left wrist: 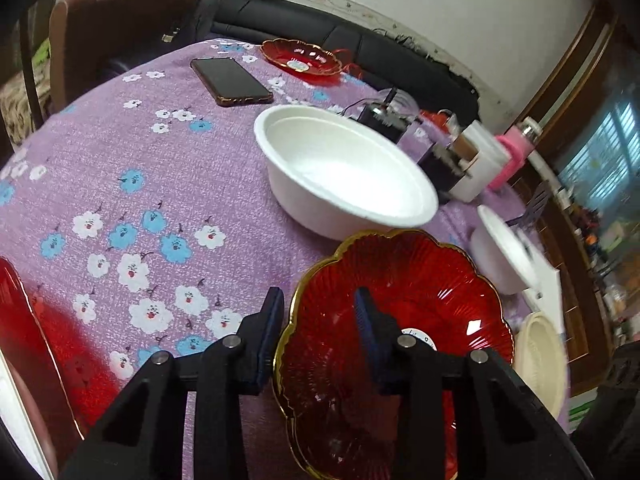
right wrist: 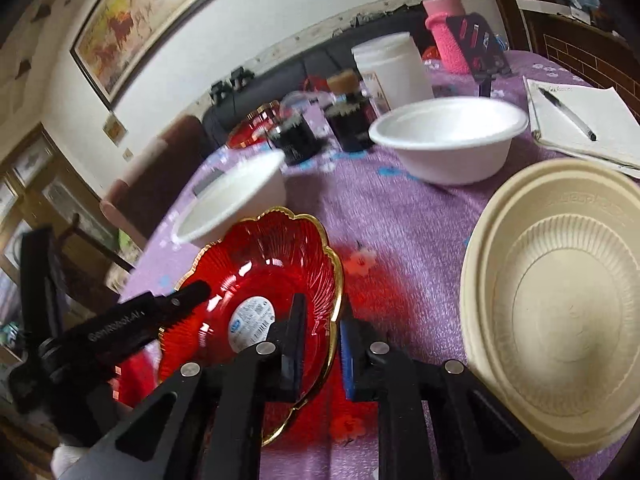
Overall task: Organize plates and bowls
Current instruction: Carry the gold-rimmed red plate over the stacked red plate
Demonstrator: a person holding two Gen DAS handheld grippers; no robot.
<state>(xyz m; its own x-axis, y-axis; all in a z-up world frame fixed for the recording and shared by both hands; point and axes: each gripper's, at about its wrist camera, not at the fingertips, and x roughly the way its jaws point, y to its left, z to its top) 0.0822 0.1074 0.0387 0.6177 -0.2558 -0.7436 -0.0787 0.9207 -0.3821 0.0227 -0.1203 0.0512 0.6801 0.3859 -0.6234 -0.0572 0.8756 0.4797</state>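
1. Step in hand, as judged: two-handed pick-up of the red ribbed glass plate with scalloped gold rim [left wrist: 420, 280], lying at lower centre on the counter [left wrist: 120, 160] with the purple flowered cloth.
2. Left gripper [left wrist: 318, 294]: jaws narrow, astride the near rim, one finger outside and one over the red inside. Cannot tell if the pads already press.
3. Right gripper [right wrist: 322, 312]: jaws closed on the opposite rim of the same plate.
4. Next move, probably: level lift with both hands together, then over to a matching plate. Thin glass rim, so slipping or tilting possible.
5. Only in the left wrist view: another red plate [left wrist: 24, 340] at lower left edge, a third red plate [left wrist: 300, 58] and a dark phone [left wrist: 232, 80] at the top.
6. Clear only in the right wrist view: the cream ribbed plastic plate [right wrist: 560, 320] at right, whole, and the plate's label.
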